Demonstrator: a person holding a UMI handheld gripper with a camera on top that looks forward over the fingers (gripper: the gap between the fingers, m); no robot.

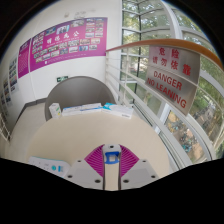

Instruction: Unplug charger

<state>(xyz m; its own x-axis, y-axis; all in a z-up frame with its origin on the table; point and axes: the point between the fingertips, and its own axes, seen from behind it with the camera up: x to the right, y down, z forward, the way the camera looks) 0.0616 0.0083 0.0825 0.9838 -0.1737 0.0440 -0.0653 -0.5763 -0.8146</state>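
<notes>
Here, the charger sits between the jaws.

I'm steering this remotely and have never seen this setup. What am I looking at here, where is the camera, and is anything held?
You have one picture, taken by a wide-angle camera that rides on a hand-held tool and looks forward along its two fingers. That is why everything bends.

The two pale bars at the bottom with pink pads are the claw. Its fingers stand apart, with a small blue and white thing between them. I cannot tell what it is, or whether the fingers press on it.

Ahead is a pale curved counter with a few small items on its far part, too small to name. Beyond are a poster board on the wall and a red danger sign on the glass. No charger shows clearly.
</notes>
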